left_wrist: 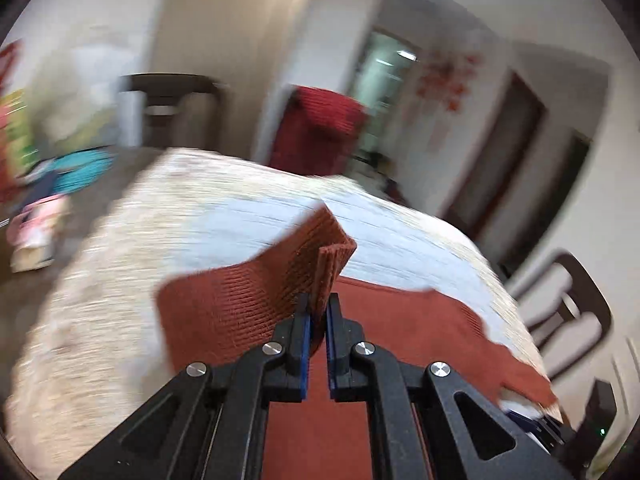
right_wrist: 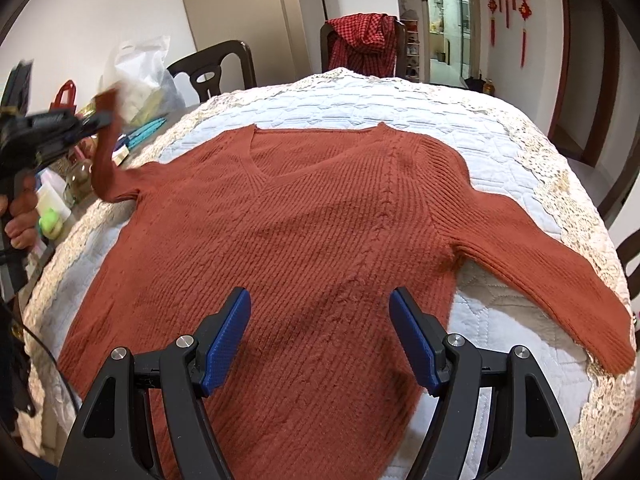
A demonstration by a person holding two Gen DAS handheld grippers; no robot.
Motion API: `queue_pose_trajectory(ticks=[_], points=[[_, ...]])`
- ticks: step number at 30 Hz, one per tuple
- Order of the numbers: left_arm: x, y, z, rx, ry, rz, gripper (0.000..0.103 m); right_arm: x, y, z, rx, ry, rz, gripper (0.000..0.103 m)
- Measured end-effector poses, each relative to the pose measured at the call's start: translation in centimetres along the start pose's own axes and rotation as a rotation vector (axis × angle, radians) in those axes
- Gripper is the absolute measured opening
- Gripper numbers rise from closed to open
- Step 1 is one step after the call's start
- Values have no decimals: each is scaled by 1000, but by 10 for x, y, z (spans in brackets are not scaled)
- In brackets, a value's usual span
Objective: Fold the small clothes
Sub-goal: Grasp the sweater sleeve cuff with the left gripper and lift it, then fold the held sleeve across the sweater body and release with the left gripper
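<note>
Near the tabletop's left edge: left gripper [right_wrist: 105,118] clamped on the cuff [left_wrist: 334,266] of the rust sweater's [right_wrist: 304,224] left sleeve, lifted clear. Sweater body flat across the tabletop [right_wrist: 472,136], right sleeve trailing to the right edge. Right gripper [right_wrist: 320,340] wide, empty, above the hem. Likely step: first sleeve fold. Next: carry cuff rightward over the chest, lay flat

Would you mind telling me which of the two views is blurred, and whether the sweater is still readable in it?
Left wrist view: the room and table are smeared, but the sweater cuff between the jaws is fairly sharp. Right wrist view: crisp sweater; only the left gripper at the edge is blurred.
</note>
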State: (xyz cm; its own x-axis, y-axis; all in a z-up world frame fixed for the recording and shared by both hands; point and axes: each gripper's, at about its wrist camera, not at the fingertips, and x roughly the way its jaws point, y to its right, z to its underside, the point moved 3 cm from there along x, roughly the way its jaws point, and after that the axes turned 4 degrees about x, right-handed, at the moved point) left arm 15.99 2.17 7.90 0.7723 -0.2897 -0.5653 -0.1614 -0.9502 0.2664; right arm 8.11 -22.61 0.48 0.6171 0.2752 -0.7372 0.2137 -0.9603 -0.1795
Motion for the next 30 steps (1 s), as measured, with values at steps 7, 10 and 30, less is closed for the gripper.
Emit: queue_pose_trajectory(ticks=[7, 10, 30], points=[[61, 51, 37, 69, -207, 200, 9, -6, 14, -1, 75, -6, -21, 72], [37, 36, 32, 52, -151, 208, 30, -7, 16, -6, 100, -9, -46, 72], [59, -59, 54, 73, -214, -127, 38, 105, -37, -75, 77, -173, -142, 5]])
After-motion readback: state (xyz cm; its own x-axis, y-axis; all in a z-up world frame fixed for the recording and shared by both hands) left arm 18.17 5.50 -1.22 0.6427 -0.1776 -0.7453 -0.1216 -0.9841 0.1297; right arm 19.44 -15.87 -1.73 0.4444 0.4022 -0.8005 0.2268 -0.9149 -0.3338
